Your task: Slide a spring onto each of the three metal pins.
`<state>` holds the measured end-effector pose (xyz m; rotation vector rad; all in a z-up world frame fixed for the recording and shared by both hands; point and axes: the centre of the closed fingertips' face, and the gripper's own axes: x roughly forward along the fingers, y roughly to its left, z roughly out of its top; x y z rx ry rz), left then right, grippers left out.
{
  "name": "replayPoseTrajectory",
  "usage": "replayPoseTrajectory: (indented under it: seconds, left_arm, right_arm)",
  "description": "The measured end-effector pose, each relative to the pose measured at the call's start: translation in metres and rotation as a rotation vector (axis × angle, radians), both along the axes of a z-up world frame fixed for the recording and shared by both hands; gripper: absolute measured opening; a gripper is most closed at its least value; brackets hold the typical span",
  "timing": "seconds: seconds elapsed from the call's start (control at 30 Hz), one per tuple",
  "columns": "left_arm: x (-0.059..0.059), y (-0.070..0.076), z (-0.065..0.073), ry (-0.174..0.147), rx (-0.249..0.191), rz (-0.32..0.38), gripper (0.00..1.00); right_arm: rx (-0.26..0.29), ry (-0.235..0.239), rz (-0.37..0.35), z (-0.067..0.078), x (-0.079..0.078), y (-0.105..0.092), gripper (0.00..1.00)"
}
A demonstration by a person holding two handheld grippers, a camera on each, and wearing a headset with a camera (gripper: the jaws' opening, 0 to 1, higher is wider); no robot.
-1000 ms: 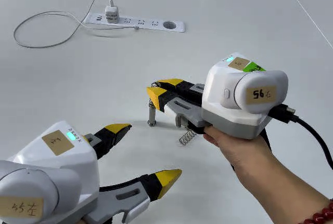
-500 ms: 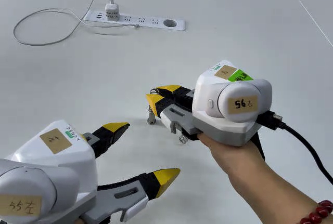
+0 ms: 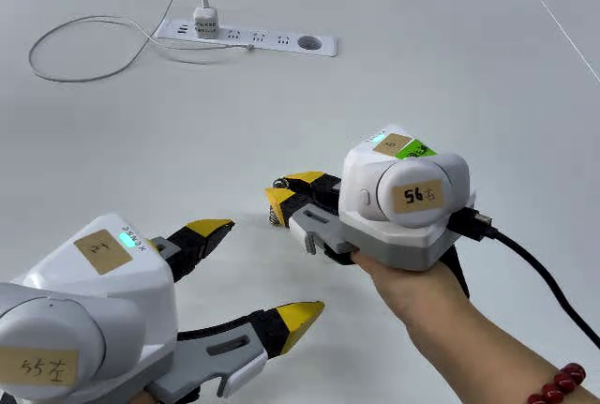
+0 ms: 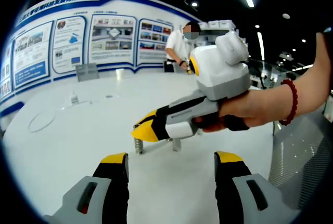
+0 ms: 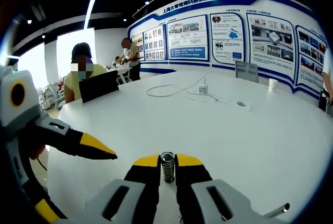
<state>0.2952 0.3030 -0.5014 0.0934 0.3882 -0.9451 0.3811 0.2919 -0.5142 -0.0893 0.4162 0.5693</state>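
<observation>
My right tool [image 5: 167, 160] pinches the spring [image 5: 167, 168] upright at lower centre. In the left gripper view a pin [image 4: 176, 143] stands just right of it. My left tool [image 4: 171, 162] hangs spread.

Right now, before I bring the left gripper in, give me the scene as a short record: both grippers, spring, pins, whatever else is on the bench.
left gripper: open, holding nothing, on the near side of the bench
right gripper: shut on the spring, tips low over the bench
spring: upright between the right jaws; cannot tell whether a pin is inside
bare pin: upright beside the spring, looks springless
power strip: far side, white cable looped to its left
</observation>
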Motion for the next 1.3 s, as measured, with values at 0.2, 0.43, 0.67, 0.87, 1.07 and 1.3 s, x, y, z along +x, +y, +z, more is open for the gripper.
replayPoseTrajectory:
  seconds: [0.2,0.43,0.67,0.87,1.07,1.3]
  left_arm:
    - [0.001,0.002,0.000,0.002,-0.001,0.007,0.67]
    - [0.001,0.002,0.000,0.001,0.003,0.007,0.67]
    - [0.002,0.004,0.002,-0.005,0.006,0.012,0.67]
    - [0.003,0.005,0.003,-0.006,0.005,0.018,0.66]
    - [0.003,0.005,0.005,-0.010,0.005,0.019,0.66]
    - [0.004,0.003,0.007,-0.018,0.011,0.014,0.66]
  right_arm:
    - [0.006,0.023,-0.012,-0.006,0.000,0.001,0.12]
    - [0.004,0.041,-0.013,-0.010,-0.002,0.001,0.15]
    - [0.041,0.030,-0.015,0.004,-0.004,0.003,0.21]
    - [0.059,0.039,-0.024,0.012,-0.009,0.000,0.26]
    - [0.067,0.039,-0.036,0.022,-0.012,-0.007,0.31]
    - [0.063,0.026,-0.047,0.035,-0.017,-0.020,0.37]
